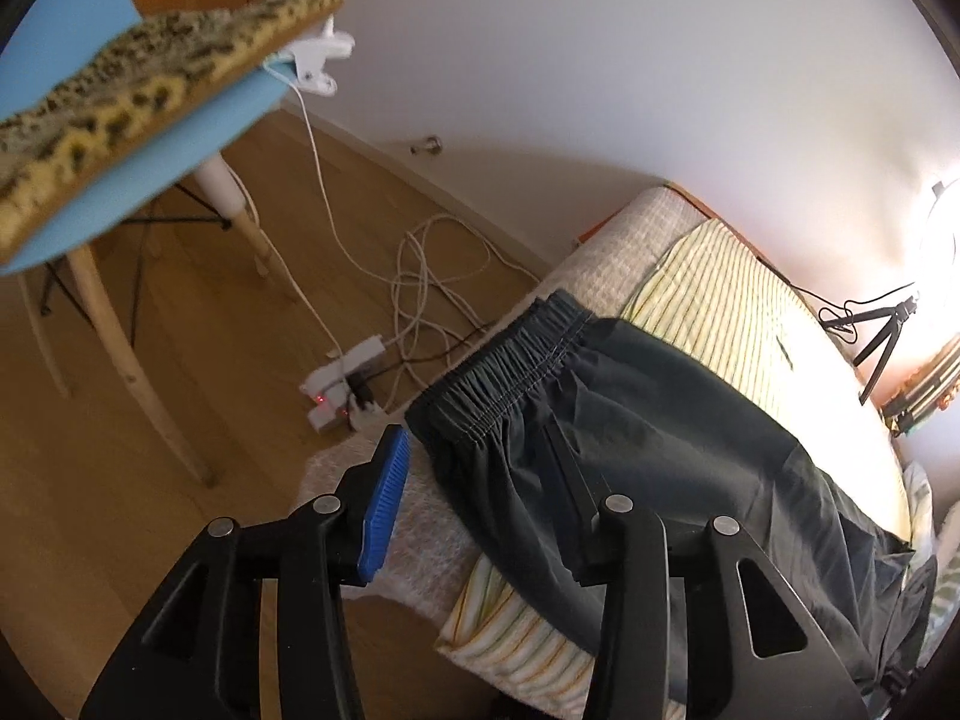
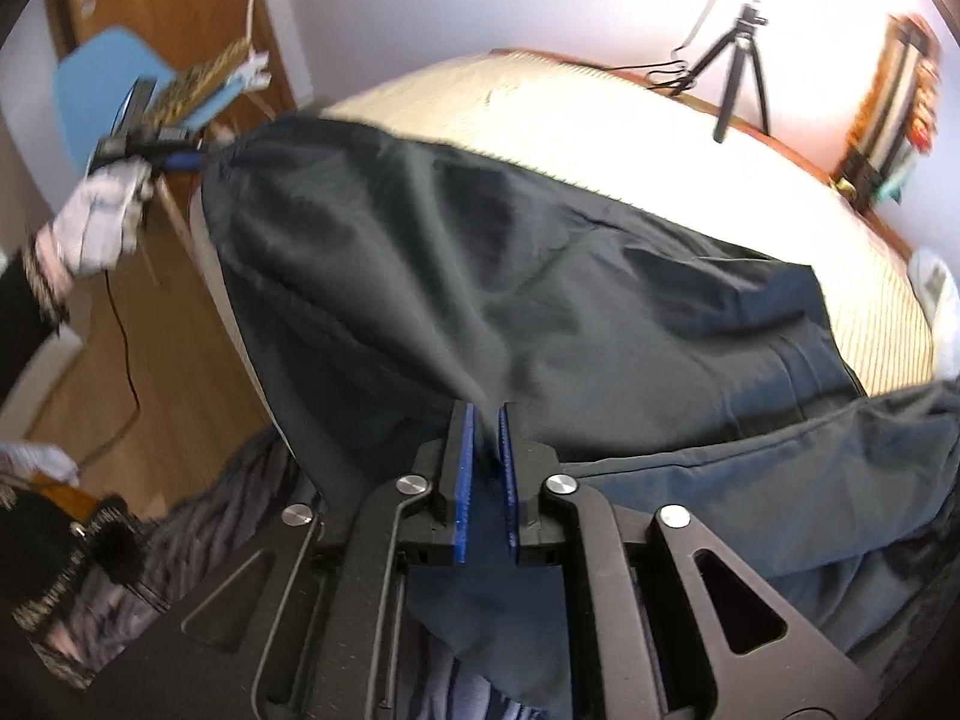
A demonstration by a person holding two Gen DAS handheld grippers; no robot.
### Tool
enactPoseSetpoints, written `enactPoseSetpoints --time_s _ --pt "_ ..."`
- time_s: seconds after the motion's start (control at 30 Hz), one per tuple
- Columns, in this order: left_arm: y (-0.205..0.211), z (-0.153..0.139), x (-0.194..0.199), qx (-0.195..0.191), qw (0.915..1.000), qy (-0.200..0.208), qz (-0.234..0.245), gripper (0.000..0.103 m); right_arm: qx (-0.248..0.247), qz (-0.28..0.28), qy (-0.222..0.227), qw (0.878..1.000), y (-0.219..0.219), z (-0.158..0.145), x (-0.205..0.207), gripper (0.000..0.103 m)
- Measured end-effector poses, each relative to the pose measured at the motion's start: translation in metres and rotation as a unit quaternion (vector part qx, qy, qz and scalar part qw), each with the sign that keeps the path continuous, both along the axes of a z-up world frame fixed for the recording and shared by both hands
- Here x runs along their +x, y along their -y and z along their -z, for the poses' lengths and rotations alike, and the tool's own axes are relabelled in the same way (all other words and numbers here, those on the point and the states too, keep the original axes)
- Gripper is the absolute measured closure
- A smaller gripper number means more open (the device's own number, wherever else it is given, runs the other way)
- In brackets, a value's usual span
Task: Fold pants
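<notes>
two grippers, right gripper (image 2: 486, 468) pinching dark crinkled pants (image 2: 480, 300)

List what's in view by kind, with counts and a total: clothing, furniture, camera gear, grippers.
Clothing: 1, the dark pants
Furniture: 2, the bed and the blue chair
Camera gear: 1, the black tripod
Grippers: 2, the left gripper with jaws apart, the right gripper with jaws pinched on the pants
Total: 6
</notes>
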State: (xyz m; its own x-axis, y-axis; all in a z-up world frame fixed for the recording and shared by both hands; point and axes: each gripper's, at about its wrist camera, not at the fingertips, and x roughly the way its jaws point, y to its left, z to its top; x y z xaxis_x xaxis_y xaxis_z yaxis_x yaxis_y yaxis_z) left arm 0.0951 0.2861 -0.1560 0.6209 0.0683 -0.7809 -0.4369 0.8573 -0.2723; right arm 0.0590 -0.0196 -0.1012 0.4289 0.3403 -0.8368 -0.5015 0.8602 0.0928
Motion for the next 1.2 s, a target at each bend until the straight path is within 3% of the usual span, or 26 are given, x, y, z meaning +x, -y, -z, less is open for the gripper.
enactPoseSetpoints --time_s 0.13,0.37,0.43,0.63,0.8,0.9,0.97,1.07,1.2 --pt "0.009 -0.018 -0.01 0.018 0.9997 0.016 0.006 0.06 0.034 0.045 0.02 0.998 0.028 -0.02 -0.007 0.055" --pt "0.068 -0.042 -0.008 -0.003 0.9944 0.044 0.096 0.06 0.058 0.164 0.027 0.984 0.099 -0.038 -0.015 0.053" --pt "0.092 -0.044 -0.002 -0.023 0.9899 0.047 0.132 0.06 0.065 0.201 0.019 0.977 0.121 -0.039 -0.012 0.045" --pt "0.179 -0.046 0.016 -0.038 0.9682 0.046 0.243 0.06 0.082 0.298 0.006 0.951 0.174 -0.038 -0.005 0.044" --pt "0.253 -0.051 0.026 -0.066 0.9368 0.042 0.341 0.06 0.068 0.342 0.014 0.937 0.209 -0.041 0.006 0.044" --pt "0.294 -0.05 0.031 -0.099 0.9137 0.032 0.393 0.06 0.069 0.357 0.012 0.932 0.228 -0.045 0.014 0.044" --pt "0.329 -0.047 0.036 -0.122 0.8927 0.018 0.434 0.059 0.068 0.373 0.006 0.925 0.242 -0.046 0.018 0.044" --pt "0.375 -0.043 0.047 -0.156 0.8648 -0.005 0.477 0.048 0.049 0.401 0.0 0.915 0.258 -0.04 0.016 0.044" --pt "0.434 -0.039 0.059 -0.161 0.8383 -0.025 0.52 0.048 0.052 0.427 -0.018 0.903 0.278 -0.025 0.003 0.044"
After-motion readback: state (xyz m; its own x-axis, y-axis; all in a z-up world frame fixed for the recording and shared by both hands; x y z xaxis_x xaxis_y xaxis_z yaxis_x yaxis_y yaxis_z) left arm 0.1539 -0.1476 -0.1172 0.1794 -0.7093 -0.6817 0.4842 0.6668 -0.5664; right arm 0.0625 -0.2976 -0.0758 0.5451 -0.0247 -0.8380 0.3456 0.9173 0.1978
